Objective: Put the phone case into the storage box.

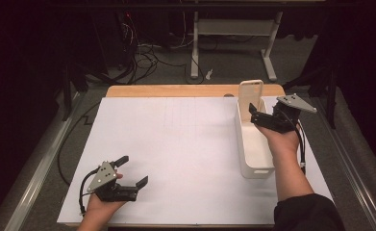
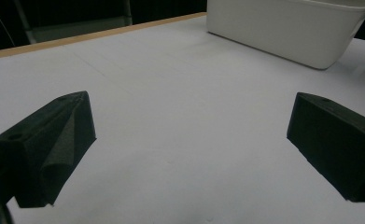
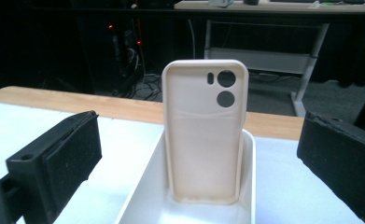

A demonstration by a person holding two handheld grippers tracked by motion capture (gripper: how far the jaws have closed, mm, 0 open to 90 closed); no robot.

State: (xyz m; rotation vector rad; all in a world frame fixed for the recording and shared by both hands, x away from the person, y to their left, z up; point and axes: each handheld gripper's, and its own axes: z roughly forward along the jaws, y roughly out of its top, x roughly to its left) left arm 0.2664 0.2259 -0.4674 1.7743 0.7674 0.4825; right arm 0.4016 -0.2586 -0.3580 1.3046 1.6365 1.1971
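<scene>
Overhead first, high view. Right gripper (image 1: 258,115) at two o'clock on the surface (image 1: 176,144), hovering over the far end of the white bin (image 1: 253,159); jaws spread wide, gripping nothing. Phone case (image 1: 251,98) standing upright in the bin's far end, leaning against the end wall. Left gripper (image 1: 132,171) parked at seven o'clock, well apart from the bin, jaws open and empty.

Left gripper view: both jaws wide over bare white surface, bin at one o'clock, nothing between them.

Right gripper view: case dead ahead at twelve o'clock, camera cutouts at top, jaws flanking it but clear of both edges.

Judged step: reaching in to take the case. Best done by centring on the case's long edges, closing above the bin rim, lifting straight up to avoid snagging the wall.

Count: one case, one bin, two grippers.
</scene>
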